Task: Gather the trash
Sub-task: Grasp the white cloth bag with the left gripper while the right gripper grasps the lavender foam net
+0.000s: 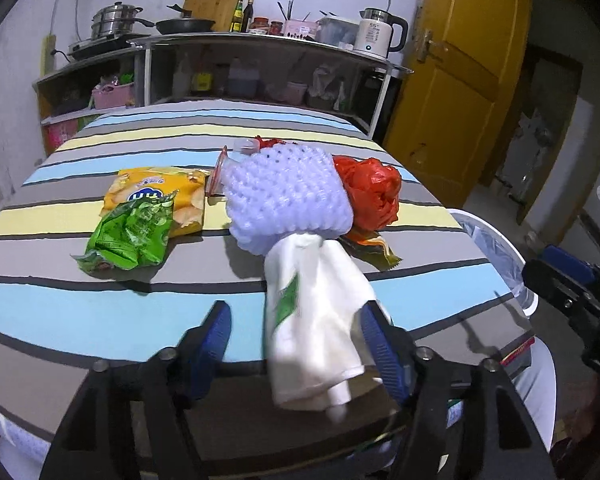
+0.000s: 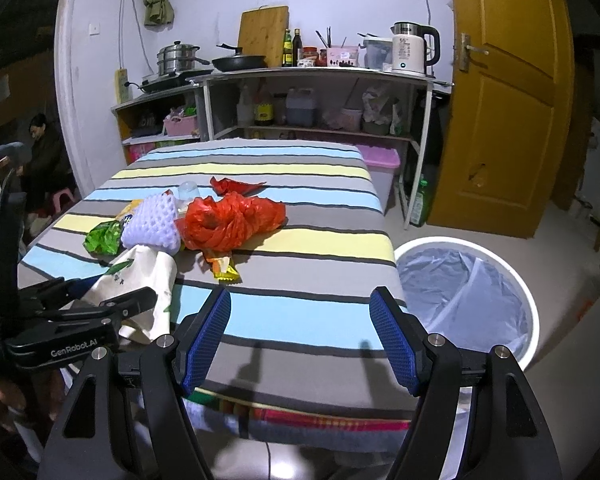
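A white pouch with a green leaf print (image 1: 312, 320) lies at the near edge of the striped table (image 1: 80, 312), between the fingers of my left gripper (image 1: 296, 314). The right pad touches it and the left pad stands clear, so the jaws are open. Behind it lie a purple foam net (image 1: 284, 196), a red plastic bag (image 1: 372, 192), a yellow chip bag (image 1: 156, 194), a green wrapper (image 1: 128, 236) and an orange wrapper (image 2: 224, 268). My right gripper (image 2: 300, 312) hangs open and empty over the table's near edge (image 2: 320, 352). A white bin with a clear liner (image 2: 468, 292) stands on the floor to the right.
A clear cup (image 2: 189, 191) and a red wrapper (image 2: 236, 186) lie farther back on the table. Behind it stands a shelf (image 2: 320, 74) with pans, bottles and a kettle (image 2: 412, 50). A yellow door (image 2: 508, 100) is at the right. A person (image 2: 40, 156) sits at the far left.
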Motion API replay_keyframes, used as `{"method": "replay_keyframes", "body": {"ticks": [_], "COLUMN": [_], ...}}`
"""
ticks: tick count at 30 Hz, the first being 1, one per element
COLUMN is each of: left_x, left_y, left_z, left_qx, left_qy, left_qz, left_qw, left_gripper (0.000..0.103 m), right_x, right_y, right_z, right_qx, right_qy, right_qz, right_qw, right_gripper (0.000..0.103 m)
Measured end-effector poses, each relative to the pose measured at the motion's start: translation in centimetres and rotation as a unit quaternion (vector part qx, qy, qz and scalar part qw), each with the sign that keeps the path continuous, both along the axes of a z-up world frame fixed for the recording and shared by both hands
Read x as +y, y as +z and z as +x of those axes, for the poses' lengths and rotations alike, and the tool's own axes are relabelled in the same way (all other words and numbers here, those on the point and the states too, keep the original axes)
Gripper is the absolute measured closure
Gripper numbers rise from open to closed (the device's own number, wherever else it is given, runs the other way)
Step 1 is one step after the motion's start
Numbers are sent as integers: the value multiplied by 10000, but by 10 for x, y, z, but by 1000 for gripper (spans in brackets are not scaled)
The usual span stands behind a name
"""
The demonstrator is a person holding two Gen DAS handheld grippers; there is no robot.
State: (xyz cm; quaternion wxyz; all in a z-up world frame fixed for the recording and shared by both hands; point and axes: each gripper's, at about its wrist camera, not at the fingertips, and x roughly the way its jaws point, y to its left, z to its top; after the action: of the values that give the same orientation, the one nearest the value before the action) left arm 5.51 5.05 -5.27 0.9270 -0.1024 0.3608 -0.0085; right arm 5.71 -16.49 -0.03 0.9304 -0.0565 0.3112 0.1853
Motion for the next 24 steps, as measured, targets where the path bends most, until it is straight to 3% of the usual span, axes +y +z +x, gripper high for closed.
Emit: {"method": "replay_keyframes", "body": {"ticks": [3, 4, 7, 11, 18, 24], "left_x": [4, 4, 4, 9, 17, 45], "left_y": [-3, -4, -3, 5, 24, 38], "left_z": [2, 1, 0, -6, -31, -59], "left_qx": [11, 7, -20, -121, -363, -608], "left_qy": [-107, -142, -149, -161, -232, 169], "left_qz": [-209, -237, -278, -375, -457, -391], "left_qw": [9997, 9996, 9995, 9991, 9980, 9972], "left_gripper": [60, 68, 71, 86, 86, 86], "right_x": [6, 8, 13, 23, 43, 71], "right_y": [-1, -2, -3, -2, 0, -1], "right_z": [3, 4, 7, 9, 15, 19], "right_qx": [34, 53, 97, 131, 291, 393], "right_qy": [39, 59, 134, 304, 674, 1060], "right_qz": [-31, -45, -59, -50, 168, 239], "right_qw": [10000, 10000, 9998, 9994, 9972, 9933], "right_gripper": [31, 31, 31, 31, 31, 33]}}
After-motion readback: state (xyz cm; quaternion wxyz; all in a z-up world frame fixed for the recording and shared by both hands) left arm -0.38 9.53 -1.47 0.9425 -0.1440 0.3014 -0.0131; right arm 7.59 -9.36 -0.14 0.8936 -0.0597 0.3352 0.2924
